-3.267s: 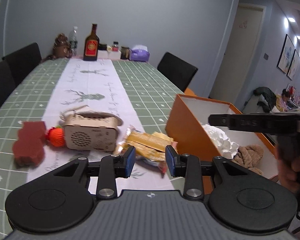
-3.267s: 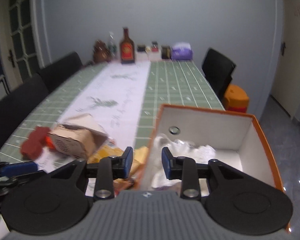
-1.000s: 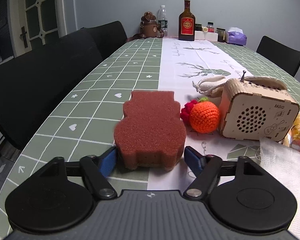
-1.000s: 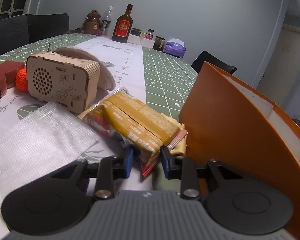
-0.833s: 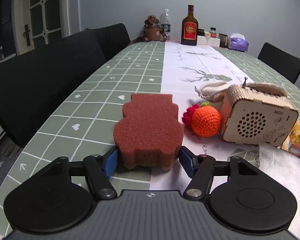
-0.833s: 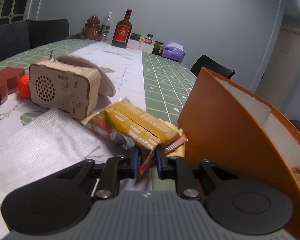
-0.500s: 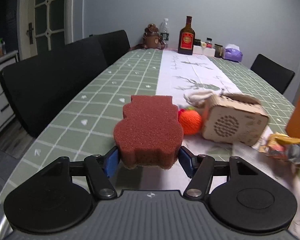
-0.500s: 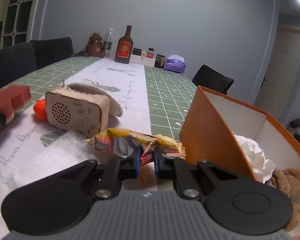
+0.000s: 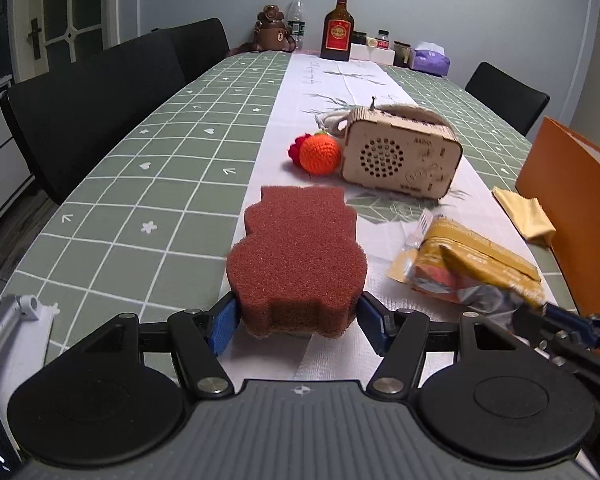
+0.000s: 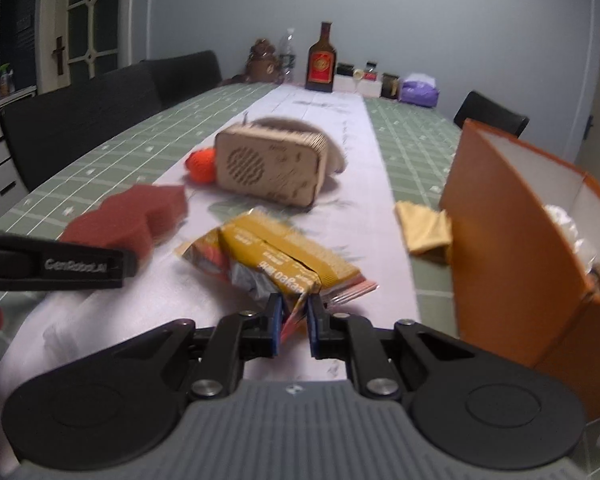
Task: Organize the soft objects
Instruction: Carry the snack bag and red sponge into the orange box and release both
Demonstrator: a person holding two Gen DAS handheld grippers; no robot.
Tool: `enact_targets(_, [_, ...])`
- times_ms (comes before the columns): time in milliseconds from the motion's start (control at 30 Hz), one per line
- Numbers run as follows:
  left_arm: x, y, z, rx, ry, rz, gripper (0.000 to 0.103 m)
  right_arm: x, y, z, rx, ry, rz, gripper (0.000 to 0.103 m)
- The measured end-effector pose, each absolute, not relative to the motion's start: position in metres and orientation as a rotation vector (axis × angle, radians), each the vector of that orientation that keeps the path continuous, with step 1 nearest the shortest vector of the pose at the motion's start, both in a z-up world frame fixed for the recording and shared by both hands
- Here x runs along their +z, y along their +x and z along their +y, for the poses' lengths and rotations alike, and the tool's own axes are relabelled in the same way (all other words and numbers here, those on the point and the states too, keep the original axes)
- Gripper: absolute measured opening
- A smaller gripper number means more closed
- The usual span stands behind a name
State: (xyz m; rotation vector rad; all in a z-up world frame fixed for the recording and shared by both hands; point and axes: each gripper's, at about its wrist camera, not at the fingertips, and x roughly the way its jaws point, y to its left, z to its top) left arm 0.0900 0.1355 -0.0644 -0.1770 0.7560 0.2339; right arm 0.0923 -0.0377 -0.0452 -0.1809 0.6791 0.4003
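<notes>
Between L hand-held gripper (image 9: 298,326) pads, sponge (image 9: 296,256) (clamped)

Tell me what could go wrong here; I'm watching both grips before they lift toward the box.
The right gripper pinches only the snack packet's crimped end, so it may slip or tear. The left gripper squeezes the sponge near one end; it could sag or spring free.

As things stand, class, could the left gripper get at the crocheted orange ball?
Probably not yet: the left gripper is shut on the sponge, which fills its fingers. The ball lies ahead beside the wooden radio, with bare cloth between.
</notes>
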Motion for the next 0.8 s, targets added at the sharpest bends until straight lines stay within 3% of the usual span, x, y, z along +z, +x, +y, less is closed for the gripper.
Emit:
enact_targets(133, [-0.068, 0.086, 0.137, 0.214, -0.150, 0.756, 0.078, -0.046, 0.086, -0.041, 0.439, -0.182, 0.688, 0.022])
enact_targets(233, [-0.065, 0.081, 0.137, 0.189, -0.124, 0.747, 0.089, -0.036, 0.079, -0.044, 0.494, -0.215, 0.643, 0.055])
enact_targets(367, [-0.056, 0.076, 0.140, 0.164, -0.143, 0.698, 0.093, -0.029, 0.082, -0.037, 0.534, -0.373, 0.539, 0.076])
enact_targets(433, [-0.052, 0.078, 0.142, 0.166, -0.136, 0.684, 0.096, -0.032, 0.093, -0.035, 0.554, -0.416, 0.490, 0.077])
enact_targets(667, [-0.062, 0.099, 0.157, 0.160, -0.216, 0.704, 0.096, -0.054, 0.149, -0.040, 0.671, -0.269, 0.666, 0.077])
enact_targets(800, [-0.073, 0.105, 0.156, 0.155, -0.216, 0.736, 0.096, -0.060, 0.154, -0.043, 0.683, -0.244, 0.662, 0.078])
